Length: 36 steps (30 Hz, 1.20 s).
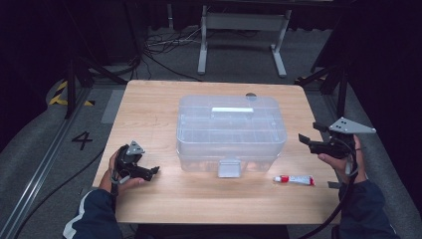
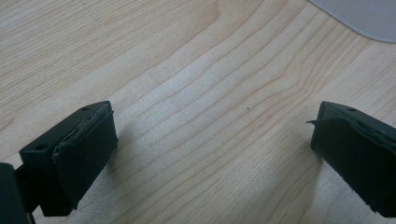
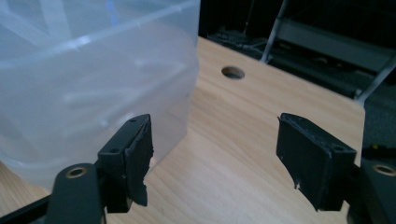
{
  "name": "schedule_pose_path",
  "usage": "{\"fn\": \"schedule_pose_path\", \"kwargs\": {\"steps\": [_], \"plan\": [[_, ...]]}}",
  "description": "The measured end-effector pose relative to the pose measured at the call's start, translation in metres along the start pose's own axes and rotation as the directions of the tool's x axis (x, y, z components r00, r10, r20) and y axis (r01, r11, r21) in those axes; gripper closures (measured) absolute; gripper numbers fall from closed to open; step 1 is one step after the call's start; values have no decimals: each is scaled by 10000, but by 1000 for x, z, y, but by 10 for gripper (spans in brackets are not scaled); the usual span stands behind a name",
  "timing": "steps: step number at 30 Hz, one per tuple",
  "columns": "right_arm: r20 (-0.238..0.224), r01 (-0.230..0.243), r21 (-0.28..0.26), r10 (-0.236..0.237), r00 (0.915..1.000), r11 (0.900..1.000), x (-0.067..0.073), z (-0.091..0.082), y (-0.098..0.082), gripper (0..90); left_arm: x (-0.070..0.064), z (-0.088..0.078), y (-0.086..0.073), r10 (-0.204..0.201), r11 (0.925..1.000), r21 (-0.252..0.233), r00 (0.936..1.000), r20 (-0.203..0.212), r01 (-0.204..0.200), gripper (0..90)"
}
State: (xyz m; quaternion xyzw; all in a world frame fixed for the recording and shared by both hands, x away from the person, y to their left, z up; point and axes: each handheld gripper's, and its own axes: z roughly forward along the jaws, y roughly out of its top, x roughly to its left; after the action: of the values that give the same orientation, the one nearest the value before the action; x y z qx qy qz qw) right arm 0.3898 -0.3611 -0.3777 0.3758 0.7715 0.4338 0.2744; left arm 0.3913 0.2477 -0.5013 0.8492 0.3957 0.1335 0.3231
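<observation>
My right claw (image 1: 304, 141) hangs wide open and empty beside the clear plastic box (image 1: 231, 132), above the small tube (image 1: 294, 179) lying on the tabletop (image 1: 149, 109). My left claw (image 1: 152, 172) rests low, jaws spread, gripping nothing.

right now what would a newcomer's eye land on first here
First the big clear plastic box with its lid shut, in the middle of the wooden table. Next a small white tube with a red cap lying on the table by the box's front right corner, near the right gripper, whose jaws stand open and empty.
</observation>
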Motion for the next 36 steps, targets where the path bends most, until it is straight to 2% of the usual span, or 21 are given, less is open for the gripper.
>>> {"fn": "schedule_pose_path", "kwargs": {"steps": [4,7,9,15,19,23,24,29,32,36], "plan": [[-151,394,-349,-400,9991,9986,9,-5,18,304,0,0,0,-11,10000,14,10000,6,11,7],[-404,741,-360,-755,9963,9966,15,-5,29,329,0,0,0,-13,10000,14,10000,7,13,7],[-561,1024,-447,-1049,9929,9937,21,-3,37,331,0,0,0,-13,10000,14,10000,8,13,7],[-1024,1438,-297,-1462,9840,9892,29,9,56,337,0,0,0,-16,10000,10,10000,18,16,7],[-1268,1423,-301,-1450,9813,9894,31,16,69,344,0,0,0,-20,10000,3,10000,14,20,7],[-1365,1656,-76,-1651,9768,9862,37,25,81,347,0,0,0,-23,10000,9,10000,9,23,7],[-1522,1749,65,-1719,9733,9846,40,29,87,352,0,0,0,-24,10000,9,10000,11,24,7],[-1722,1857,264,-1786,9687,9822,46,38,95,366,0,0,0,-27,10000,9,10000,11,27,7],[-1783,2084,539,-1959,9643,9766,51,50,99,370,0,0,0,-50,10000,-3,10000,7,50,6],[-1881,2082,623,-1934,9629,9761,55,58,102,388,0,0,0,-42,10000,-3,10000,2,42,6]]}}
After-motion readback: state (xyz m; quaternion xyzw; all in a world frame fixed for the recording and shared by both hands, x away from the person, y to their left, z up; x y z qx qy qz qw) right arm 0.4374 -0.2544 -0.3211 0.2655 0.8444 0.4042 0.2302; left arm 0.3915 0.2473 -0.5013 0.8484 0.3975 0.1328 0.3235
